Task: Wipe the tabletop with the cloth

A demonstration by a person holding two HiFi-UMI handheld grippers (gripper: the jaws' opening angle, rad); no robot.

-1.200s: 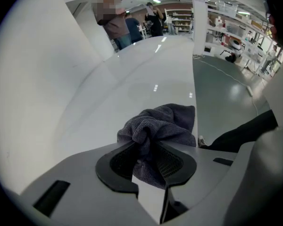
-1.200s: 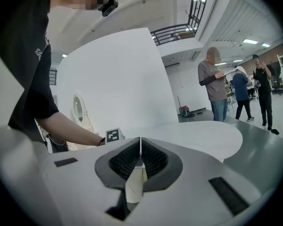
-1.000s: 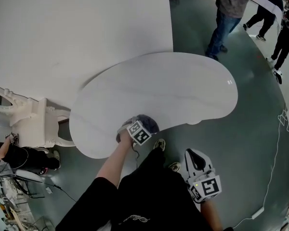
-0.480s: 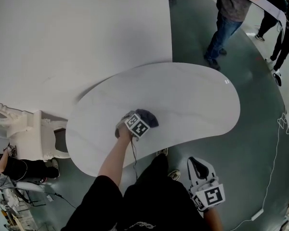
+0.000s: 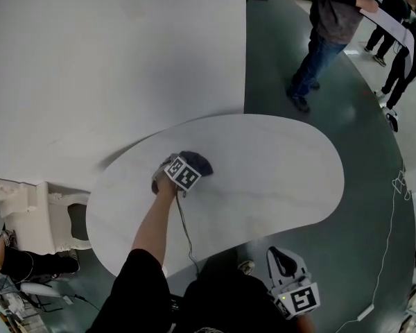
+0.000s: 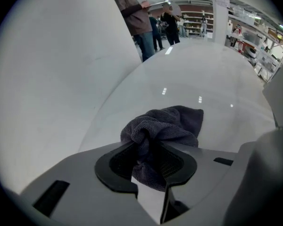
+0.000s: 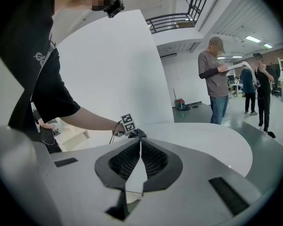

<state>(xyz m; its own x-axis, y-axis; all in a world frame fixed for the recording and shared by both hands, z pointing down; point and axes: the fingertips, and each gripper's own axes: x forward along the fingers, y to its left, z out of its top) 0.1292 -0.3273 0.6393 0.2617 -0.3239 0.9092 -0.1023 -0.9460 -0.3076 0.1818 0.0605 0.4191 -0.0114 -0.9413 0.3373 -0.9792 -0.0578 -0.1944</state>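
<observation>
Head view: right gripper (image 5: 281, 255) is nearest, off the table edge, jaws pressed together, empty. Left gripper (image 5: 187, 170) is further out, clamped on the dark cloth (image 5: 200, 161), bunched on the white tabletop (image 5: 277, 165) near its far-left rim. Bystanders (image 5: 319, 40) stand beyond.

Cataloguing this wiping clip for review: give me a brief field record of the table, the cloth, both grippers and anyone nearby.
table: white kidney-shaped tabletop
cloth: dark grey cloth, bunched, lying on the tabletop's left part
left gripper: shut on the cloth, pointing down at the tabletop
right gripper: shut, empty, held off the table at its near side
bystanders: people standing on the green floor beyond the table
</observation>
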